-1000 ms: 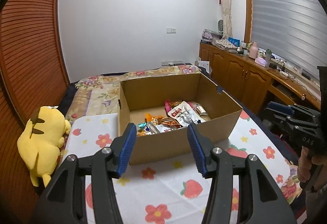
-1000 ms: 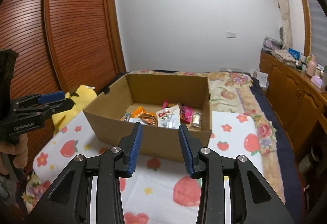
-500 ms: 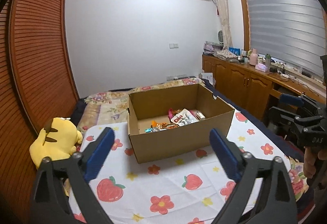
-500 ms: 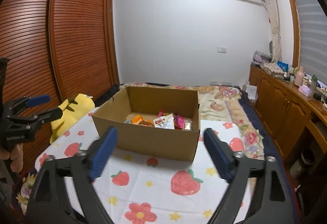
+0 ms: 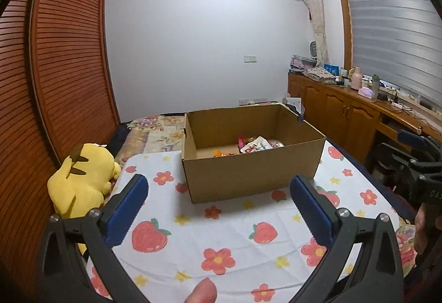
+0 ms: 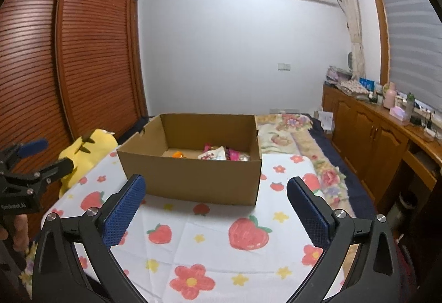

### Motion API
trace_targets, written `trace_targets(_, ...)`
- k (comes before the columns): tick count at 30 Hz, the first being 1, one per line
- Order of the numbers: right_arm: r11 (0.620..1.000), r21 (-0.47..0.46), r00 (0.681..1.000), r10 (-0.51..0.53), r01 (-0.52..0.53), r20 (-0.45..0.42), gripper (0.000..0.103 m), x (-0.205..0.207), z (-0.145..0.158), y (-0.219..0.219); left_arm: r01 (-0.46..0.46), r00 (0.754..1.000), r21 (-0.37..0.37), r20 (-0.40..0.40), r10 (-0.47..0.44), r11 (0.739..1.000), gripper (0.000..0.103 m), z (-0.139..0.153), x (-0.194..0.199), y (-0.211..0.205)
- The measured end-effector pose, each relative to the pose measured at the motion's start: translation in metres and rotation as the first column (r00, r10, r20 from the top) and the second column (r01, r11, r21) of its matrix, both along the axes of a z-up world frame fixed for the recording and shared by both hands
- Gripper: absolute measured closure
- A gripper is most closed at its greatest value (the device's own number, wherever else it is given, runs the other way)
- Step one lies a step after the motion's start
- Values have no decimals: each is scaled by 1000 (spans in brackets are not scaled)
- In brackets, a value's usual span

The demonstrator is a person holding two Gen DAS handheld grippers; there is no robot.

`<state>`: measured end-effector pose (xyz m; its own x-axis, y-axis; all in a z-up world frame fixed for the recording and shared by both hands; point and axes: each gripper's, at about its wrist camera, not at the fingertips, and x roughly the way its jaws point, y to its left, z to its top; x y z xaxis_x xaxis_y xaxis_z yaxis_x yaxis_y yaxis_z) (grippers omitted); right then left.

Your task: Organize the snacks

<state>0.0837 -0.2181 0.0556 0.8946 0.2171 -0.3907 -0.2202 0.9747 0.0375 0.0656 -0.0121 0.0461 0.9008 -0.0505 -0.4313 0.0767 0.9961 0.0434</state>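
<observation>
Standing apart over the flowered cloth (image 5: pixel 232 223), the left gripper (image 5: pixel 218 202) and the right gripper (image 6: pixel 215 200) were both opening, jaws spread wide with nothing between them. The cardboard box (image 5: pixel 248 173) sat on the cloth just beyond the blue pads (image 6: pixel 124 209), with the snacks (image 5: pixel 255 145) lying inside on its floor. A yellow plush toy (image 5: pixel 83 181) lay beside the cloth.
</observation>
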Motion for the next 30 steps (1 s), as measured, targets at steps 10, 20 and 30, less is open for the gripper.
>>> trace_targets(10,999,-14,999,-38,39,20,0,-12,-8,-3,-24,1000,-3,5,24,1000,0,-12,-14,-2)
trace_targets(20,999,-11,999,-44,44,-4,0,-10,-19,-3,-25,1000,-20,-10,24,1000,0,-23,-17,-1)
trace_targets(30,999,-11,999,-51,51,-6,0,-11,-20,-5,-44,999,-39,-10,43,998,0,-24,-17,6)
